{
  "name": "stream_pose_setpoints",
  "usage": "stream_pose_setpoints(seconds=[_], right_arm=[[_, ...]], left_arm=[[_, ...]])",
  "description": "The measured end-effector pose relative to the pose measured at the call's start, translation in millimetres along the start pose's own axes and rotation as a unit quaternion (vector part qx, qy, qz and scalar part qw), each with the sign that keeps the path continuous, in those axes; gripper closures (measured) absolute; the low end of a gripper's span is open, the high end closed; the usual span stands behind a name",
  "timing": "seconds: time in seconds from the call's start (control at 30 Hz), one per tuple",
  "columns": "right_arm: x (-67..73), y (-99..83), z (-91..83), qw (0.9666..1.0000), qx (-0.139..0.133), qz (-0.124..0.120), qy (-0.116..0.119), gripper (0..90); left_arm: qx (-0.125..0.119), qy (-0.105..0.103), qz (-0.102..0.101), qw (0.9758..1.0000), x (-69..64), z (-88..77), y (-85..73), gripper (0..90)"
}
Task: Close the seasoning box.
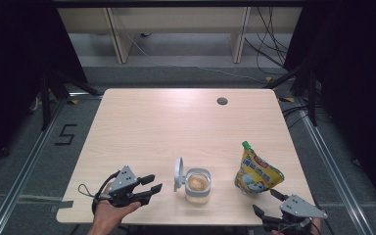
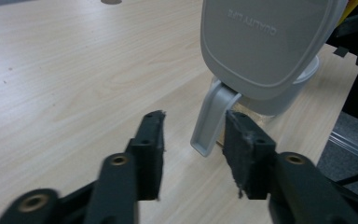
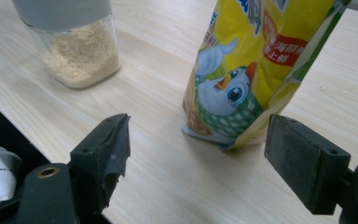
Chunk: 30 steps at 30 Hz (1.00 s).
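A clear jar point(image 1: 197, 185) of beige granules stands near the table's front edge, its grey lid point(image 1: 178, 174) flipped open to the left. To its right a yellow spouted pouch point(image 1: 257, 171) with a green cap stands upright. My left gripper point(image 1: 152, 183) is left of the jar, open with a moderate gap and nothing in it. In the left gripper view the lid point(image 2: 261, 42) and its latch tab point(image 2: 212, 119) hang just beyond my left gripper point(image 2: 194, 116). My right gripper point(image 1: 264, 199) is open wide in front of the pouch point(image 3: 247, 70), apart from it. The jar point(image 3: 79, 51) is farther left.
The wooden table point(image 1: 176, 122) has a round cable hole point(image 1: 222, 101) at the back right. Both hands sit at its front edge. Beyond the table are wooden shelf legs point(image 1: 120, 39) and cables on the floor point(image 1: 269, 54).
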State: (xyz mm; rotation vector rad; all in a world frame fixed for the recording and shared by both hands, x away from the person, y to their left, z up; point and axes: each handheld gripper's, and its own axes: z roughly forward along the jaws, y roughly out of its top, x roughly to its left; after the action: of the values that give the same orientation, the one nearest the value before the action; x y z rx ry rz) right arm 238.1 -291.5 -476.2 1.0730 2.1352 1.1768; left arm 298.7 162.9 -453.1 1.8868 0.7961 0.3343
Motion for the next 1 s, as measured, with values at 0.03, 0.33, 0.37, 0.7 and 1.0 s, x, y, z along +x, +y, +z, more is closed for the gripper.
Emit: stream_pose_setpoints(seconds=[0.03,0.33,0.37,0.7,1.0], right_arm=[[-2.0,0.4,0.0,0.9998,-0.002,-0.018,-0.007,23.2],[0.3,0.4,0.3,1.0,0.003,-0.008,0.001,23.9],[0.3,0.4,0.3,1.0,0.003,-0.008,0.001,23.9],[1.6,1.1,-0.5,1.0,0.005,-0.008,0.0,23.6],[2.6,1.4,-0.2,1.0,0.008,-0.004,0.003,23.3]], left_arm=[[0.001,0.001,0.008,1.0,0.2,-0.1,1.6,66.0],[0.01,-0.001,0.048,0.9988,-10.0,5.9,13.4,88.4],[0.01,-0.001,0.048,0.9988,-10.0,5.9,13.4,88.9],[0.007,-0.013,0.06,0.9981,-24.0,15.7,24.0,89.0],[0.002,-0.018,0.064,0.9978,-27.9,18.3,29.7,89.0]])
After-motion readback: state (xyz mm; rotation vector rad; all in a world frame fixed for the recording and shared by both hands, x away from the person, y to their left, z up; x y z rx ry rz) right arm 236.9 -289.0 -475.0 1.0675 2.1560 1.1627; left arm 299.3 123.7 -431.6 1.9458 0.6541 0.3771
